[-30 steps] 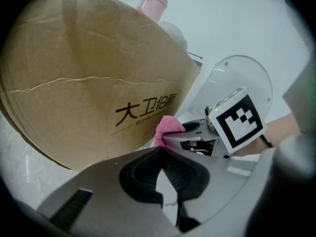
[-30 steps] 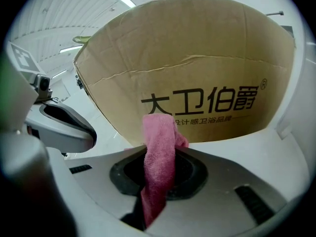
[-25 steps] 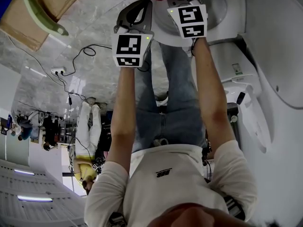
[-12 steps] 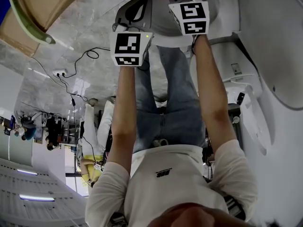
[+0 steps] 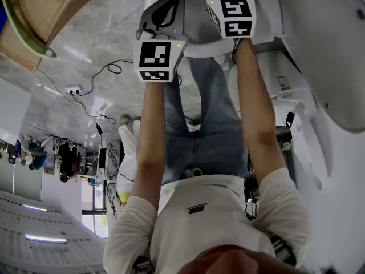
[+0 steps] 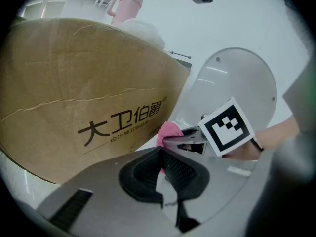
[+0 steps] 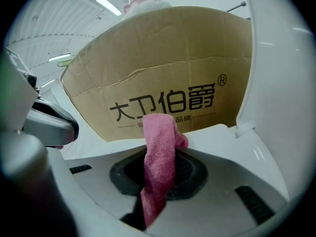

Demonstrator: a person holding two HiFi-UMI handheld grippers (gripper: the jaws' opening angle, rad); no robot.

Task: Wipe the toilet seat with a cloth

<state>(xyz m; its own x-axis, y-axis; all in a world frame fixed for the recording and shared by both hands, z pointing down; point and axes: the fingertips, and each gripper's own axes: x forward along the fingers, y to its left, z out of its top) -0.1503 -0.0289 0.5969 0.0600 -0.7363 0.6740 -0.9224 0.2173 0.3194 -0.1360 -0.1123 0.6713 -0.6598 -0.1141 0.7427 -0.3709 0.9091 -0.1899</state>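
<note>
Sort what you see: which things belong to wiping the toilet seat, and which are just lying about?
Job in hand: pink terry cloth, held in the right hand-held gripper; white plastic toilet seat.

Lying about: brown printed cardboard box; black floor cables; pink handled cup.

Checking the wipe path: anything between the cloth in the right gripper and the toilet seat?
Nothing visible. The cloth, clamped in the right gripper, points straight at the bare seat; whether it touches cannot be told. The left gripper, shut and empty, sits off to the side, and the box stands beyond the seat.
</note>
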